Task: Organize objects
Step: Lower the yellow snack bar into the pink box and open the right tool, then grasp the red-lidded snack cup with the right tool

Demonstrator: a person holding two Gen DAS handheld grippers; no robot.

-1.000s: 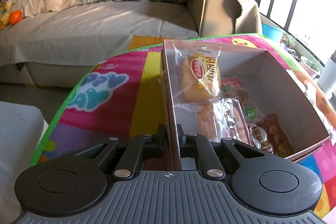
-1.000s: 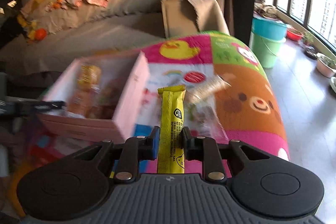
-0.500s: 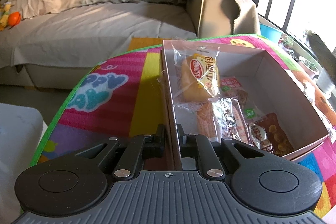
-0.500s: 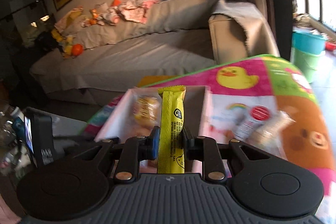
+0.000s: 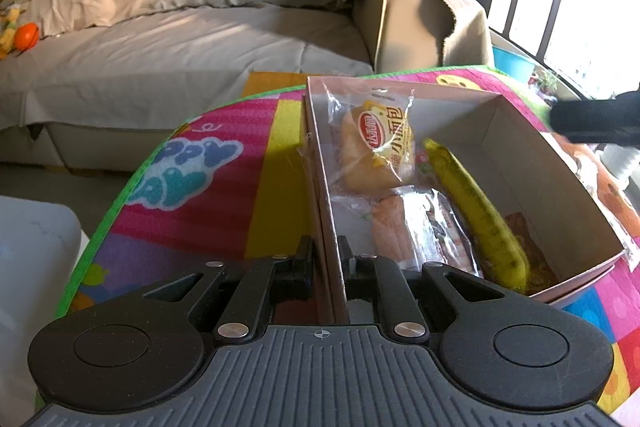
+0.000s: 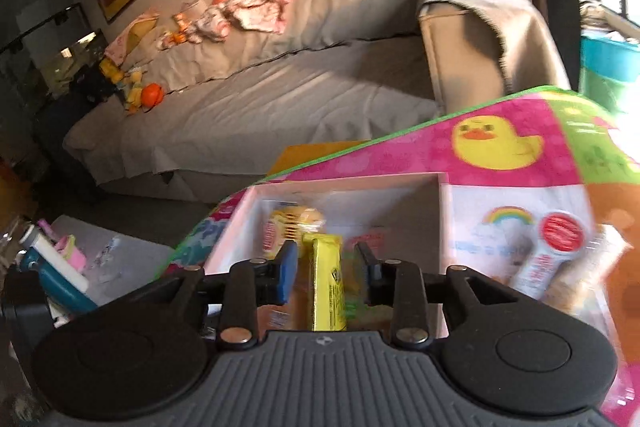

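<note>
The yellow snack stick (image 5: 476,211) lies slanted inside the pink cardboard box (image 5: 532,163), over crinkly clear snack packets and beside a wrapped bun (image 5: 380,147). Half a second ago the right hand-held gripper (image 6: 326,267) pinched it; its jaws have just been opening and now stand apart, the stick loose between them. The left hand-held gripper (image 5: 326,259) is clamped narrow on the box's near wall, as before. The box sits on a bright foam mat (image 5: 192,203); a round-capped tube (image 6: 548,251) lies on the mat outside it.
</note>
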